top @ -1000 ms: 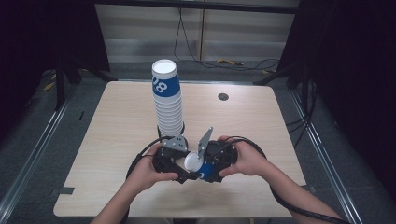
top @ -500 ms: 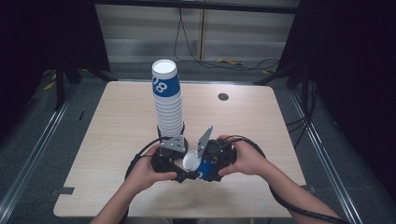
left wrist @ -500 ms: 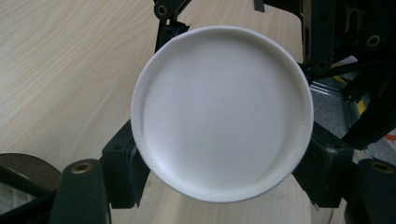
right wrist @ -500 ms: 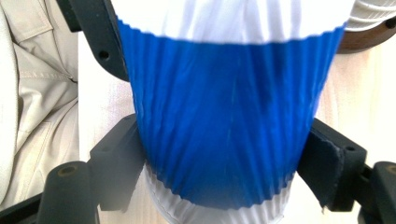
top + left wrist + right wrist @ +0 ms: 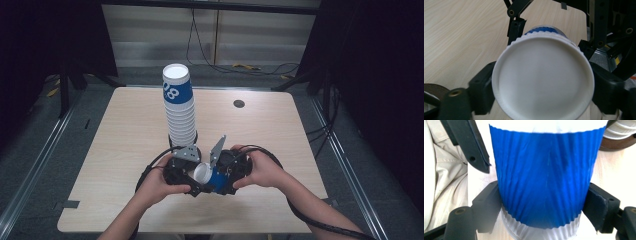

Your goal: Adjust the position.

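So right now a single paper cup [image 5: 204,174] with a blue ribbed sleeve sits on its side between the two grippers, low over the near part of the wooden table [image 5: 125,150], just in front of the tall stack of cups [image 5: 179,107] it looks to belong with. The right gripper [image 5: 541,202] is clamped on the blue sleeve, jaws pressing either side of the cup body. The left gripper [image 5: 541,85] faces the cup's white bottom end-on with a jaw at each flank; its jaws have just been opening again after a quick squeeze, and from the left gripper view they seem to hug the base rather than pinch it hard. My read is this is the handover or separating step, pulling one cup free or regripping it. Next move probably calls for the left jaws to commit or back off cleanly, without crushing the thin paper wall.
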